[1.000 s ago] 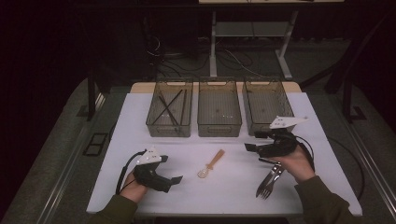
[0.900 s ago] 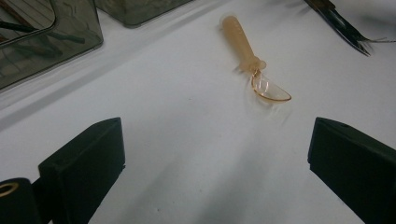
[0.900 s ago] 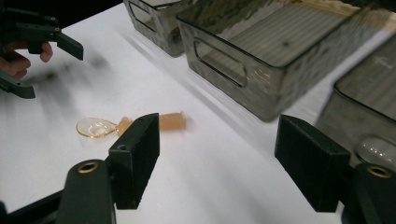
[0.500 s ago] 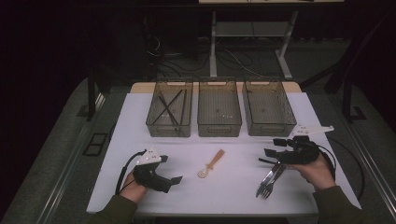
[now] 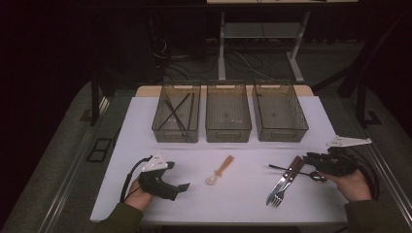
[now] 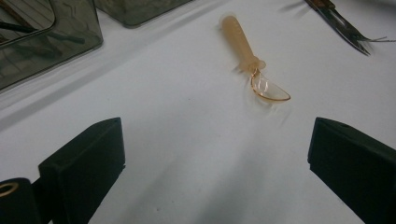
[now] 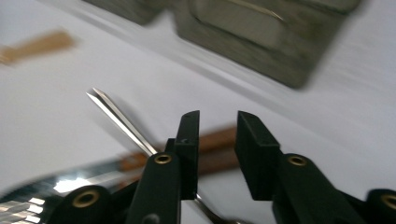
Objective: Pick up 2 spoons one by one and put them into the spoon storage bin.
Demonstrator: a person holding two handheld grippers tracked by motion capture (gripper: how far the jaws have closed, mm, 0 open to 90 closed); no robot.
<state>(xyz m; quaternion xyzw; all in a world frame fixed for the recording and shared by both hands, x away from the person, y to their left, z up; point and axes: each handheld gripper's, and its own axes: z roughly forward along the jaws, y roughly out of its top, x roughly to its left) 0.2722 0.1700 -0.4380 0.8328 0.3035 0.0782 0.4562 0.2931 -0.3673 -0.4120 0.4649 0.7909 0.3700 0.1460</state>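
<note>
A wooden-handled knife and fork (image 5: pixel 283 180) lie side by side at the front right of the white table. A thin metal spoon (image 5: pixel 291 171) lies across them. My right gripper (image 5: pixel 307 159) sits low just right of them and points left. Its jaws have just been closing. In the right gripper view my right gripper (image 7: pixel 217 121) keeps a narrow gap with nothing pressed between the pads. The metal handle (image 7: pixel 122 121) runs under the left jaw, and the wooden handles (image 7: pixel 218 144) lie beyond. My left gripper (image 5: pixel 180 188) rests at the front left, with my left gripper (image 6: pixel 215 177) wide open toward an orange plastic spoon (image 6: pixel 247 60).
Three clear bins stand in a row at the back: the left bin (image 5: pixel 160 127) holds black sticks, with a middle bin (image 5: pixel 228 132) and a right bin (image 5: pixel 282 133) beside it. The orange spoon (image 5: pixel 219 171) lies at mid table. The table's right edge is close to my right hand.
My right gripper has moved right and down, from near the right bin to beside the cutlery, and its jaws have narrowed. The left gripper has stayed put.
</note>
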